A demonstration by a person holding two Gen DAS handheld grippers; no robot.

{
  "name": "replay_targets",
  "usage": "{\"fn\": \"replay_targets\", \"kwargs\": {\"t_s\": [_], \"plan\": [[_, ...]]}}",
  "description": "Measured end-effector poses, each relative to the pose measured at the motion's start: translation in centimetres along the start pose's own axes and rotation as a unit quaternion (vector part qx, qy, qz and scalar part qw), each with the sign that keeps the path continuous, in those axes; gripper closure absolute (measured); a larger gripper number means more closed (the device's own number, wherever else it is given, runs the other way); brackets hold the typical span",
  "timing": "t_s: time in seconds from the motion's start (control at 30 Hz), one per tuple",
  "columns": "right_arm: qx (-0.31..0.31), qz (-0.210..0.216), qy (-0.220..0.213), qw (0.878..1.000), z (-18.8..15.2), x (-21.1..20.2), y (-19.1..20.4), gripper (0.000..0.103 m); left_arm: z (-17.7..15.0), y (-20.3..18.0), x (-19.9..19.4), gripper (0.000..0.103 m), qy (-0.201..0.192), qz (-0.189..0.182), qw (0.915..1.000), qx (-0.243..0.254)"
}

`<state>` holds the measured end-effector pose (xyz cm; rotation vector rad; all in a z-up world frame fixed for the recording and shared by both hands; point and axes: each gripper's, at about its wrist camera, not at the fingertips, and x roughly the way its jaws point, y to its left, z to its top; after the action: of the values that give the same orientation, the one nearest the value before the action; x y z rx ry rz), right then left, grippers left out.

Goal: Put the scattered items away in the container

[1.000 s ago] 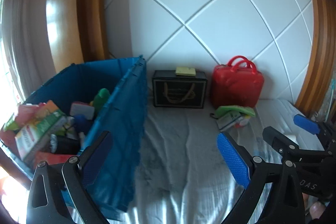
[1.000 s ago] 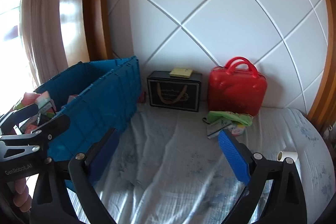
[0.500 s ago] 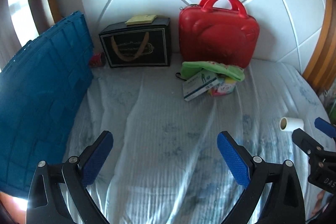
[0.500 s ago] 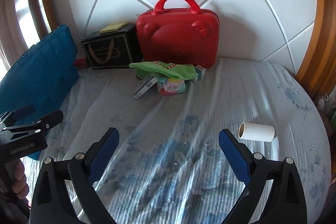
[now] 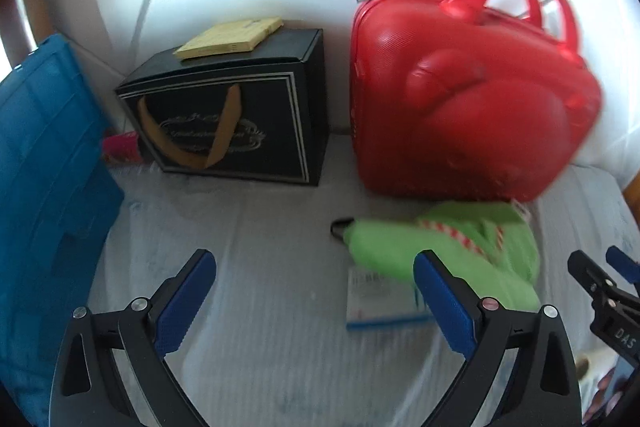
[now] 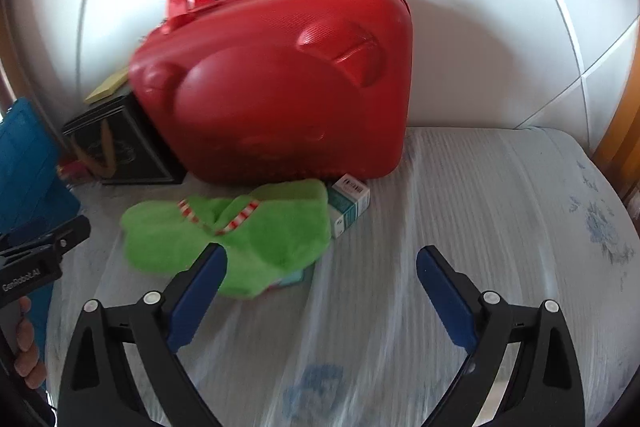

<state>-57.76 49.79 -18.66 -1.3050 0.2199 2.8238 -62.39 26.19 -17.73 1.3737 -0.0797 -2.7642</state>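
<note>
At the far left stands the ribbed wall of a blue container (image 5: 44, 163), resting on a pale bed sheet (image 5: 256, 307). A small pink item (image 5: 120, 147) is wedged between it and a black gift box (image 5: 232, 119) with tan ribbon handles; a yellow pad (image 5: 230, 37) lies on top of the box. Just right of the box, a red hard case (image 5: 460, 95) with two handles stands upright against a white padded headboard (image 6: 500, 27).

In front of the case lies a green cloth (image 6: 240, 227) with red-and-white striped trim, draped over small packages. A white and blue box (image 5: 380, 303) pokes out beneath its near edge, and a teal and white carton (image 6: 348, 205) sits at its right side, touching the case.

The left gripper (image 5: 316, 295) hovers above the sheet, jaws spread wide and empty, its right pad over the cloth. The right gripper (image 6: 322, 291) is likewise released and empty, its left pad over the cloth's near edge. A hand (image 6: 26, 351) shows at the far left of the right wrist view.
</note>
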Motion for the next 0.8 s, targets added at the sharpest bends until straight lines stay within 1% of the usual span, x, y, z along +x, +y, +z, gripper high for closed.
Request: {"fn": "replay_targets", "kwargs": {"t_s": [0.03, 0.07, 0.1, 0.13, 0.17, 0.23, 0.3, 0.37, 0.4, 0.43, 0.53, 0.6, 0.63, 0.67, 0.73, 0.8], "plan": [[0.005, -0.005, 0.002, 1.0, 0.6, 1.6, -0.3, 0.006, 0.5, -0.3, 1.4, 0.006, 0.005, 0.001, 1.0, 0.0], [0.011, -0.01, 0.003, 1.0, 1.2, 3.3, -0.6, 0.006, 1.0, -0.6, 2.7, 0.013, 0.009, 0.003, 1.0, 0.0], [0.015, -0.013, 0.005, 1.0, 1.8, 5.0, -0.8, 0.006, 1.5, -0.9, 4.1, 0.018, 0.014, 0.004, 0.9999, 0.0], [0.017, -0.012, 0.008, 1.0, 2.2, 6.6, -0.9, 0.006, 1.6, -1.2, 5.3, 0.026, 0.022, 0.0, 0.9998, -0.001], [0.019, -0.013, 0.009, 1.0, 2.4, 7.8, -0.9, 0.006, 1.7, -1.4, 6.4, 0.031, 0.03, -0.005, 0.9995, -0.002], [0.024, -0.011, 0.005, 1.0, 2.3, 9.8, -1.2, 0.006, 1.6, -2.0, 8.4, 0.031, 0.045, -0.014, 0.9989, -0.002], [0.029, -0.01, 0.001, 1.0, 2.2, 11.8, -1.5, 0.006, 0.8, -2.7, 9.9, 0.038, 0.058, -0.023, 0.998, 0.008], [0.034, -0.005, 0.002, 0.999, 1.9, 13.8, -1.7, 0.008, -0.2, -3.1, 9.9, 0.054, 0.064, -0.041, 0.9969, 0.018], [0.033, 0.013, 0.016, 0.999, 1.5, 14.6, -1.6, 0.011, -0.7, -3.3, 9.9, 0.056, 0.067, -0.051, 0.9962, 0.022], [0.032, 0.028, 0.017, 0.999, 0.9, 14.7, -1.5, 0.013, -1.2, -3.4, 9.8, 0.057, 0.07, -0.061, 0.9954, 0.026], [0.024, 0.072, 0.032, 0.997, -0.4, 13.7, -1.0, 0.013, -3.3, -3.2, 8.6, 0.057, 0.082, -0.069, 0.9932, 0.046], [0.002, 0.118, 0.061, 0.991, -1.4, 12.7, 0.1, 0.013, -5.9, -3.4, 7.6, 0.057, 0.1, -0.052, 0.9903, 0.082], [-0.011, 0.132, 0.077, 0.988, -2.2, 12.1, 1.0, 0.013, -7.3, -3.6, 7.2, 0.057, 0.109, -0.042, 0.988, 0.101], [-0.025, 0.146, 0.092, 0.985, -3.1, 11.6, 1.8, 0.013, -8.6, -3.5, 6.5, 0.056, 0.109, -0.038, 0.9869, 0.113], [-0.05, 0.156, 0.114, 0.98, -5.5, 10.2, 3.4, 0.013, -11.1, -3.3, 4.9, 0.054, 0.104, -0.028, 0.9855, 0.132], [-0.046, 0.168, 0.133, 0.976, -8.1, 8.3, 4.2, 0.013, -12.7, -2.6, 3.3, 0.054, 0.108, -0.029, 0.9844, 0.135]]}}
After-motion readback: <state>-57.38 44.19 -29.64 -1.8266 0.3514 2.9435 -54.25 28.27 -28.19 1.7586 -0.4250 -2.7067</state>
